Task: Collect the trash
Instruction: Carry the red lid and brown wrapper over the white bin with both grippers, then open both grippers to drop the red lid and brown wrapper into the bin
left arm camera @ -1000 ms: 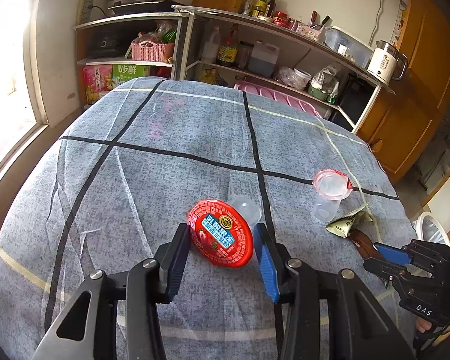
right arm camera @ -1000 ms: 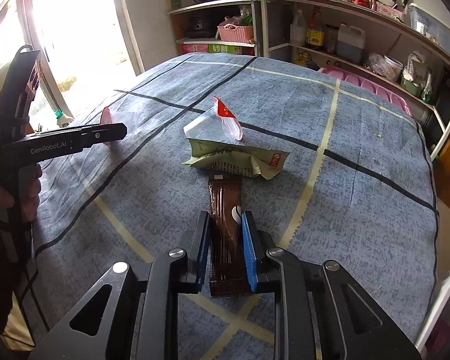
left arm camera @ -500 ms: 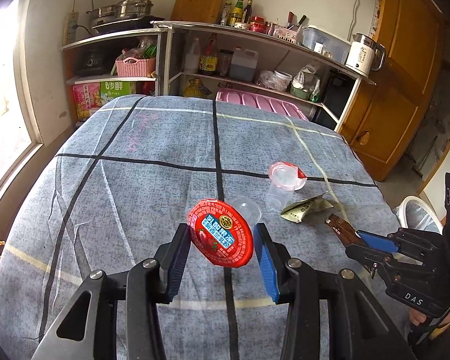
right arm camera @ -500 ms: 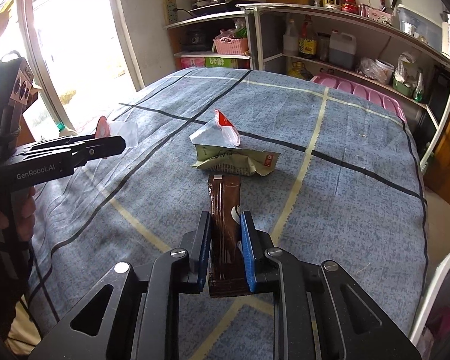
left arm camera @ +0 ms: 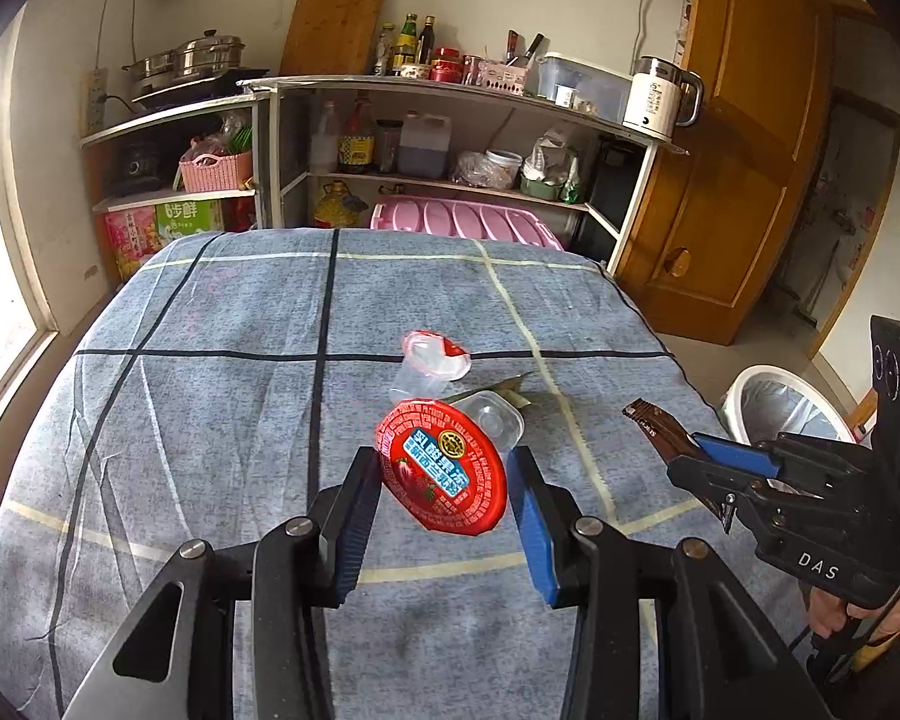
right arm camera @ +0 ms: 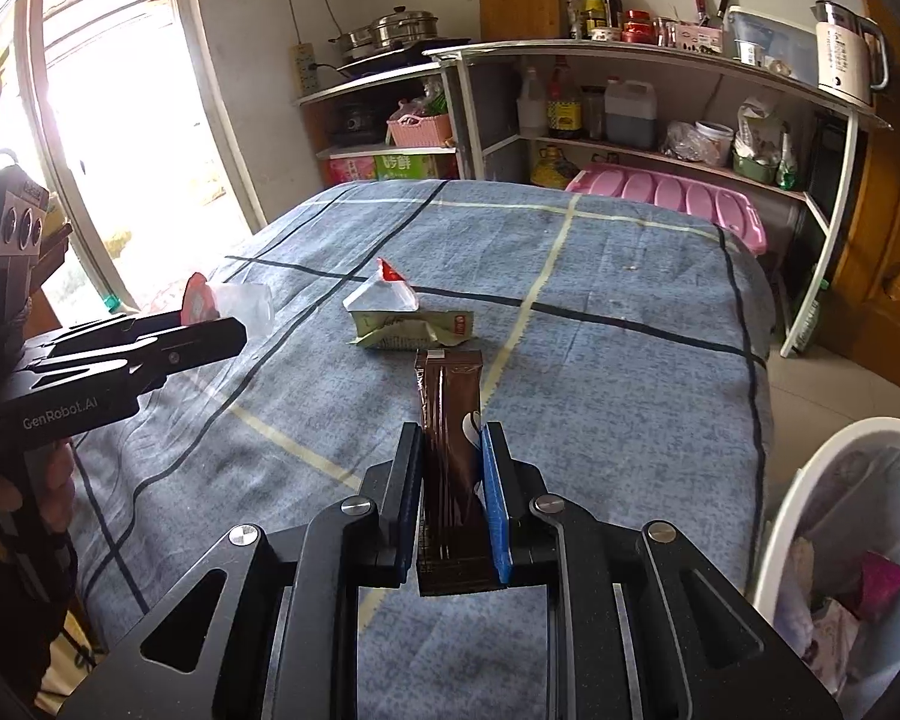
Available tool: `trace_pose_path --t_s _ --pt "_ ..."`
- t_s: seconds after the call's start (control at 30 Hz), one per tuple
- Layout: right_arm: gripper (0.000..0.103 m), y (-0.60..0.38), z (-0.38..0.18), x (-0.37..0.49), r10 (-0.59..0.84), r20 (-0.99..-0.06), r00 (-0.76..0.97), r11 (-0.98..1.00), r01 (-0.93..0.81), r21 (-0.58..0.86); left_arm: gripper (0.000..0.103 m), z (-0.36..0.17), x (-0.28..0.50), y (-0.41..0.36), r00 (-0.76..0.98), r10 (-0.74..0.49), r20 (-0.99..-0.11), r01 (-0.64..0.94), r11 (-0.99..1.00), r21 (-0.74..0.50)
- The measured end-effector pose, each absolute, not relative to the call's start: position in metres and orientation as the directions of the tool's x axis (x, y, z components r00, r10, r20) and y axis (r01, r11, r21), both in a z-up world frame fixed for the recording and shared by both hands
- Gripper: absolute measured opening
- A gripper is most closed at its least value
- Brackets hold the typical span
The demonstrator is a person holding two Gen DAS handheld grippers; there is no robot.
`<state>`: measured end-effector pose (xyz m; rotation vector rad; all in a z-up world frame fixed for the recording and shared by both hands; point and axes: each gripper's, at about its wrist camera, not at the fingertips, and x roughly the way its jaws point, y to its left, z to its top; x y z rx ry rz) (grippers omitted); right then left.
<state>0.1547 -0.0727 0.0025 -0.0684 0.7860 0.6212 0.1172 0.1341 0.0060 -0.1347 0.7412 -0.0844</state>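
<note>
My left gripper (left arm camera: 444, 480) is shut on a clear plastic cup with a red foil lid (left arm camera: 441, 474), held above the table. It shows from the side in the right wrist view (right arm camera: 228, 306). My right gripper (right arm camera: 450, 468) is shut on a brown wrapper (right arm camera: 450, 414), lifted off the cloth; the wrapper also shows in the left wrist view (left arm camera: 657, 423). A second clear cup with a peeled red lid (left arm camera: 429, 360) and a green crumpled packet (right arm camera: 411, 324) lie on the table. A white trash bin (right arm camera: 840, 540) stands at the table's right side.
The table carries a blue-grey checked cloth (left arm camera: 210, 360). Shelves with bottles, pots and a pink basket (left arm camera: 216, 171) stand behind it. A pink rack (left arm camera: 462, 219) sits at the far edge. A wooden door (left arm camera: 732, 180) is at the right.
Both grippers have risen and swung right with their loads. The brown wrapper has left the cloth. The trash bin has come into the right wrist view.
</note>
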Motion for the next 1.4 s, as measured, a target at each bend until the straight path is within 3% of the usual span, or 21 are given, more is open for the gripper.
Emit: trace_pose_path --t_s 0.8,1.4 --pt "0.020 -0.219 0.025 0.128 0.351 -0.653 0.671 0.932 -0.317 0.176 0.044 0.019 0.118 -0.029 0.697 -0.307 -0.648 0.300 0.946 -0.126" --pt "0.020 -0.305 0.011 0.126 0.204 -0.699 0.686 0.979 -0.136 0.153 0.044 0.006 0.138 -0.139 0.607 -0.407 -0.683 0.455 0.882 -0.123"
